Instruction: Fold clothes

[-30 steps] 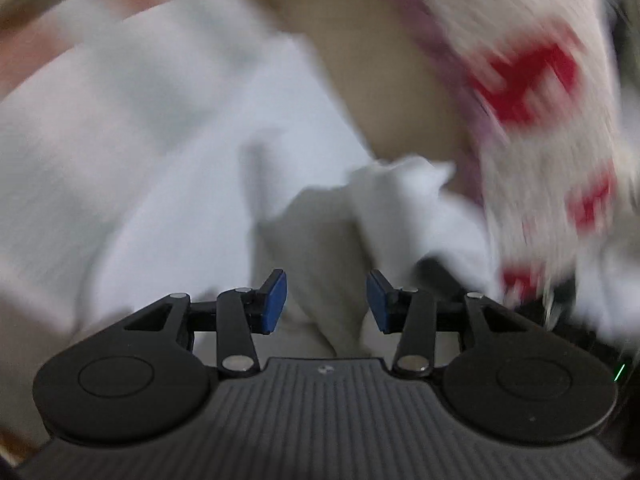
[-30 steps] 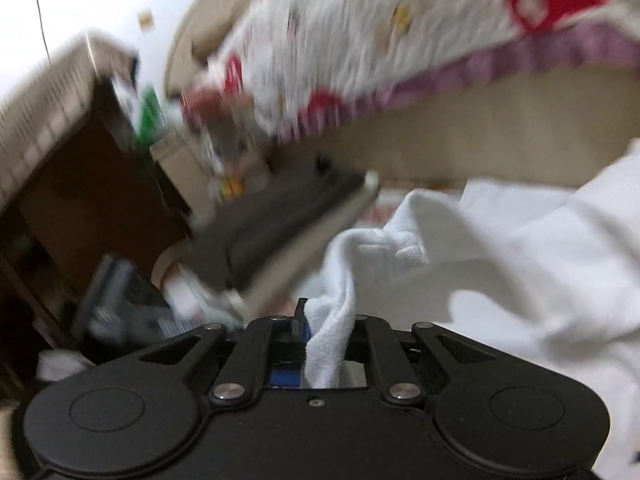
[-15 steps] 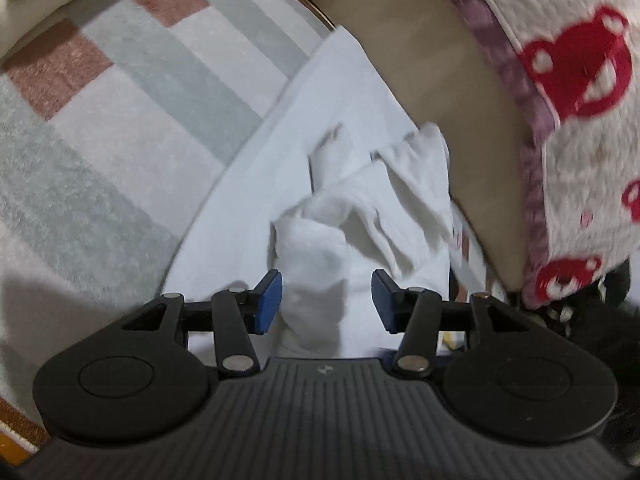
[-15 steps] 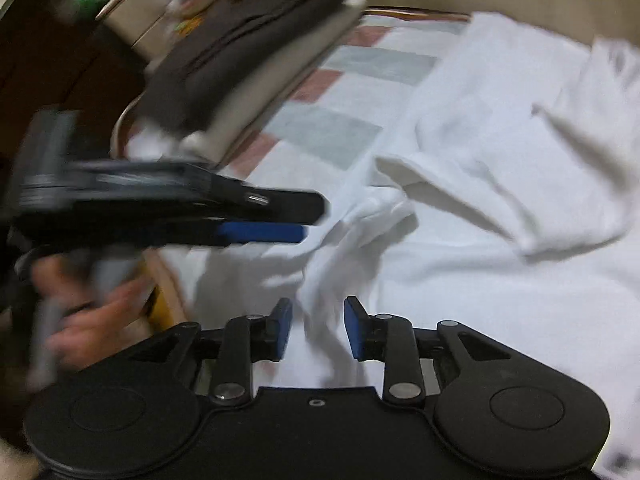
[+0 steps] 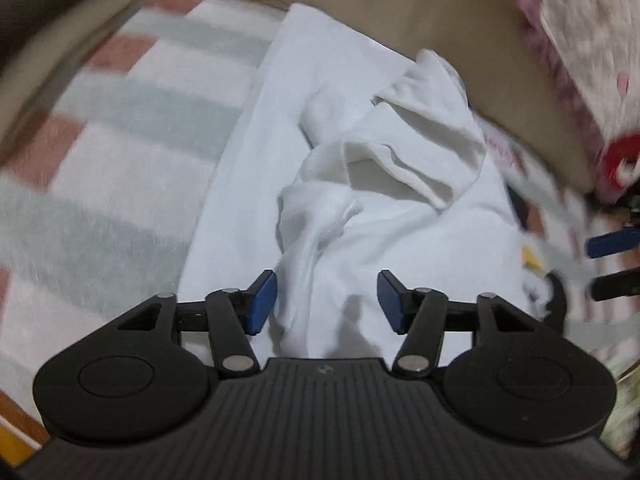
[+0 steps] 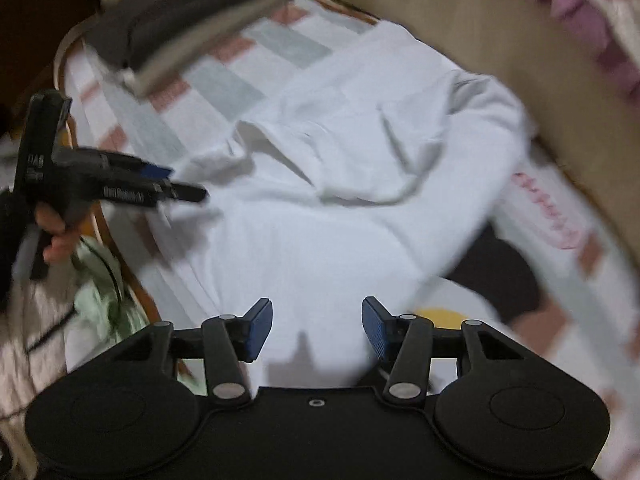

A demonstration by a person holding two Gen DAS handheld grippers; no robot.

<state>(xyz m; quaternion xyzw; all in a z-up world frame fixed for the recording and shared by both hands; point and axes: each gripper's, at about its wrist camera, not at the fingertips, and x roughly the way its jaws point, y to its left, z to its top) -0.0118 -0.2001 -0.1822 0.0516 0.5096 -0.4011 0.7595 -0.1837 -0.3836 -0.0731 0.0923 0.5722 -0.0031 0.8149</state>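
Opening, empty – two grippers, left gripper point(image 5: 326, 300), right gripper point(image 6: 317, 330), over one white garment point(image 6: 320, 200), fingers parted

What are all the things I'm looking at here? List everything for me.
white garment: one, white, crumpled on the striped cover, a bunched fold at its middle
striped cover: one, pale with pink and grey blocks, under the garment
folded dark clothes: one stack, dark grey, at the far corner
quilt: one, cream with red figures and purple edge, beyond the tan rim
left gripper: black with blue pads, opening above the garment, gripping nothing
right gripper: same colours, opening, gripping nothing
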